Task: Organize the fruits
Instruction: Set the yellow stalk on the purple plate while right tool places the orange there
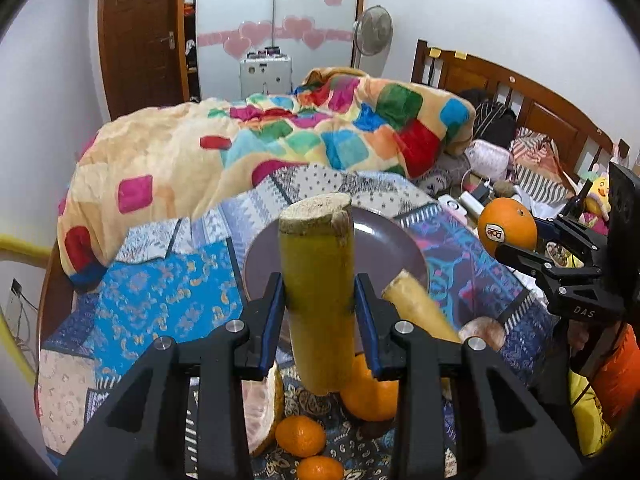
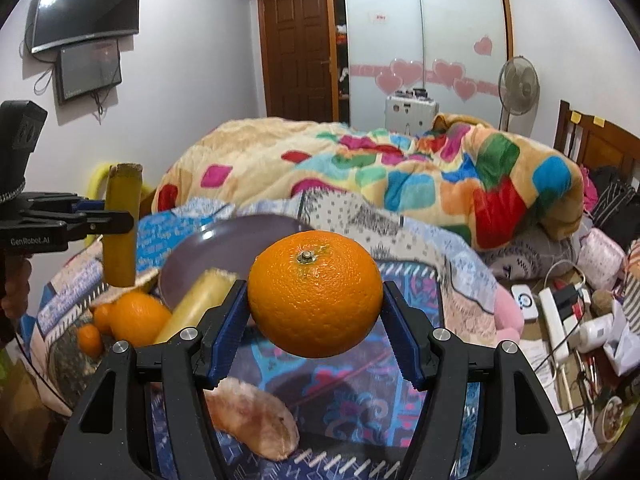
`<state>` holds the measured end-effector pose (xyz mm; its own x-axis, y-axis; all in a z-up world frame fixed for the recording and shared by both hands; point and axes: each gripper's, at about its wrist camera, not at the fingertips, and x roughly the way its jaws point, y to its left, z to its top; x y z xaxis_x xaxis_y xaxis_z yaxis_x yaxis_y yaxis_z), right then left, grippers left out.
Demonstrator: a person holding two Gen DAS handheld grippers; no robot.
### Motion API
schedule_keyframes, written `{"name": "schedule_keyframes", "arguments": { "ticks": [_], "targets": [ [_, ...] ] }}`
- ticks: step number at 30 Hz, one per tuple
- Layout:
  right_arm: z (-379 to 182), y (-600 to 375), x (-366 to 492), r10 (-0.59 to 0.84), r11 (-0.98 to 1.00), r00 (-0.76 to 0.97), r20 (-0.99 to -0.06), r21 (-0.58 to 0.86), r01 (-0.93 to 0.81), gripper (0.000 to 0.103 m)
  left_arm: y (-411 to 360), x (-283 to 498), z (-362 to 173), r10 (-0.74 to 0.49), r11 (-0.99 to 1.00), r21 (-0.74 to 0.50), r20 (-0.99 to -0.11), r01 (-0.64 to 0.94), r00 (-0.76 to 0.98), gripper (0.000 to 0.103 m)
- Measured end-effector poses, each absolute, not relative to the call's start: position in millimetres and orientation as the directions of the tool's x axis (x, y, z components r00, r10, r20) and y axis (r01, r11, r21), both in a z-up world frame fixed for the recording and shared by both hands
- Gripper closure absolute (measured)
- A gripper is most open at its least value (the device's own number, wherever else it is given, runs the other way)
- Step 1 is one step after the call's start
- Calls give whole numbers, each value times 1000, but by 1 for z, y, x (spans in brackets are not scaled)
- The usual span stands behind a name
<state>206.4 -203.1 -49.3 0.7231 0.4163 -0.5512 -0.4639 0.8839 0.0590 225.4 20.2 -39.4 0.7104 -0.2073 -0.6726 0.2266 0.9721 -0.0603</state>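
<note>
My left gripper (image 1: 320,292) is shut on a yellow-green sugarcane piece (image 1: 316,260), held upright and lifted off the bed. My right gripper (image 2: 314,296) is shut on a large orange (image 2: 316,292), stem up, also in the air. A purple plate (image 1: 384,240) lies on the patterned bedspread behind both, and a second cane piece (image 1: 420,308) leans on its rim. Below lie another orange (image 1: 372,392), two mandarins (image 1: 300,436), a pomelo wedge (image 1: 260,412) and a peeled pomelo segment (image 2: 252,416). The right wrist view shows the left gripper (image 2: 116,220) with the cane (image 2: 120,232) at the left.
A bunched colourful quilt (image 1: 280,140) covers the bed behind the plate. To the right lie a power strip (image 2: 556,320), cables, bottles and clutter beside the wooden headboard (image 1: 520,96). A fan (image 2: 518,84), wardrobe and door stand at the far wall.
</note>
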Motion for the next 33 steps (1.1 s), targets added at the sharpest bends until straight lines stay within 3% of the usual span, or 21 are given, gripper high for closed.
{"name": "schedule_keyframes", "arguments": {
  "ticks": [13,26,33],
  "targets": [
    [-36,-174,236,445,870,742,-501,46,-490,41,16,259,-42,-219,970,-73,-681,232,699,69],
    [-70,-140,281,436,855,671,-600,41,-518,41,21,304,-78,-214,972,-105,-764,210,608,69],
    [-84,-131,299,438,849,622,-649,70,-524,41,15,321,-80,-209,972,-94,-758,214,618,69]
  ]
}}
